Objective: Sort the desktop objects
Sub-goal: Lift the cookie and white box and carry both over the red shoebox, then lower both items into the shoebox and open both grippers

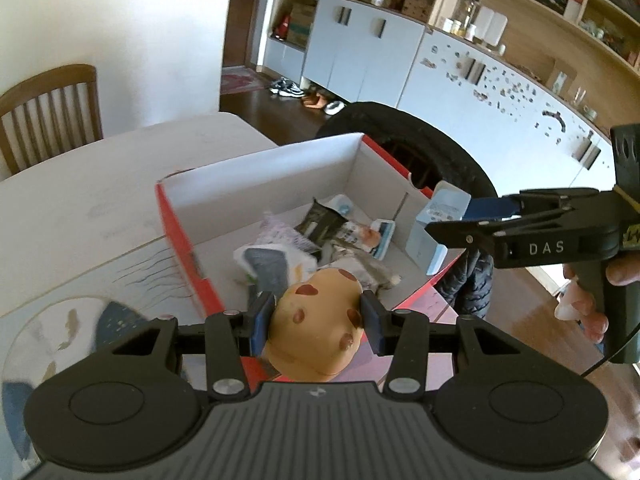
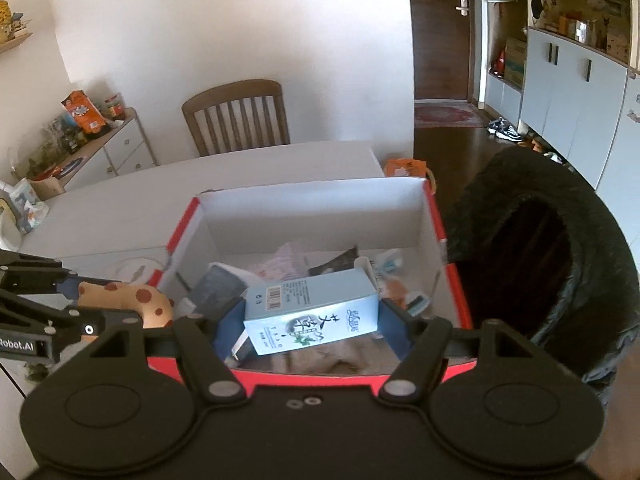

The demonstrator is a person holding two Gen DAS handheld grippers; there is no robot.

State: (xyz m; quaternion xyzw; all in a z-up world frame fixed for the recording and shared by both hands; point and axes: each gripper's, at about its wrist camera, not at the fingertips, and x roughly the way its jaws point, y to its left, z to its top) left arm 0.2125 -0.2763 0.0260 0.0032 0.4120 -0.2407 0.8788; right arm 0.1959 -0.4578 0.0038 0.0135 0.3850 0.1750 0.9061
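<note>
**Two grippers hold things over the red box**

Left wrist view: The left gripper (image 1: pixel 317 317) pinches a tan soft toy with brown spots (image 1: pixel 320 320). Its blue pads press on both sides of the toy. The toy hangs just over the near edge of a red cardboard box (image 1: pixel 180 232) with white inside walls. The box sits on a white table (image 1: pixel 80 200). In the box lie a pile of packets and wrappers (image 1: pixel 320 232). On the right, the right gripper (image 1: pixel 460 220) reaches in from the side, with a person's hand (image 1: pixel 588 304) on its handle. It holds a light blue carton (image 1: pixel 440 224) above the right side of the box. A wooden chair (image 1: pixel 52 112) stands behind the table. A black puffy jacket (image 1: pixel 420 140) hangs behind the box.

Right wrist view: The right gripper (image 2: pixel 312 320) pinches the light blue carton (image 2: pixel 312 312) by its two ends. The carton is tilted and hangs over the near part of the red box (image 2: pixel 452 280). On the left, the left gripper (image 2: pixel 76 300) holds the spotted toy (image 2: pixel 132 300) just beside the box's left wall. The wooden chair (image 2: pixel 236 116) stands at the far side of the table (image 2: pixel 120 208). The black jacket (image 2: pixel 560 260) is to the right of the box.
</note>
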